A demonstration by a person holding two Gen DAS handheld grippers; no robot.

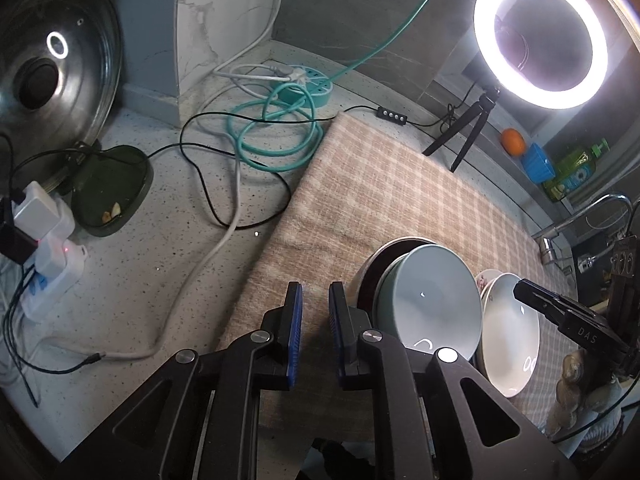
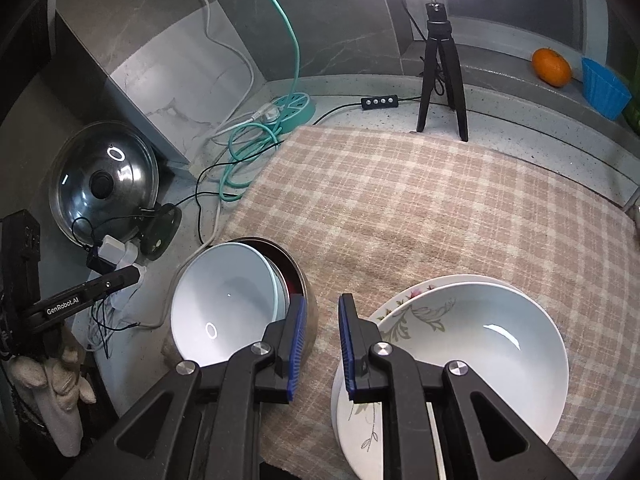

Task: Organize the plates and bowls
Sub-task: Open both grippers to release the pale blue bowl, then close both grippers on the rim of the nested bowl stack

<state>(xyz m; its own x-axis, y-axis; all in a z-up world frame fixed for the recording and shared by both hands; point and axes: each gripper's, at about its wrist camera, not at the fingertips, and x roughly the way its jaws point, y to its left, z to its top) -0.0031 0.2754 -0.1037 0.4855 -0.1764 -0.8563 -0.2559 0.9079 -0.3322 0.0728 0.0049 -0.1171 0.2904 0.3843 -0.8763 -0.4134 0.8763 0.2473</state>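
A pale blue bowl [image 1: 432,300] [image 2: 224,300] sits nested in a dark-lined metal bowl [image 2: 298,272] on the checked cloth [image 2: 400,200]. To its right a white bowl [image 2: 480,344] [image 1: 510,332] rests on a flower-patterned plate [image 2: 404,312]. My left gripper [image 1: 316,320] is open and empty, just left of the nested bowls. My right gripper [image 2: 322,336] is open and empty, over the cloth between the two stacks. Each gripper shows at the edge of the other's view, the right one in the left wrist view [image 1: 560,312], the left one in the right wrist view [image 2: 80,300].
A ring light on a tripod [image 2: 440,60] stands at the cloth's far edge. Cables and a teal power strip [image 1: 308,88] lie on the counter at left, with a glass pot lid [image 1: 56,68] and a dark dish [image 1: 112,192]. An orange [image 2: 551,67], a blue cup [image 2: 604,88] and a tap [image 1: 580,216] are at right.
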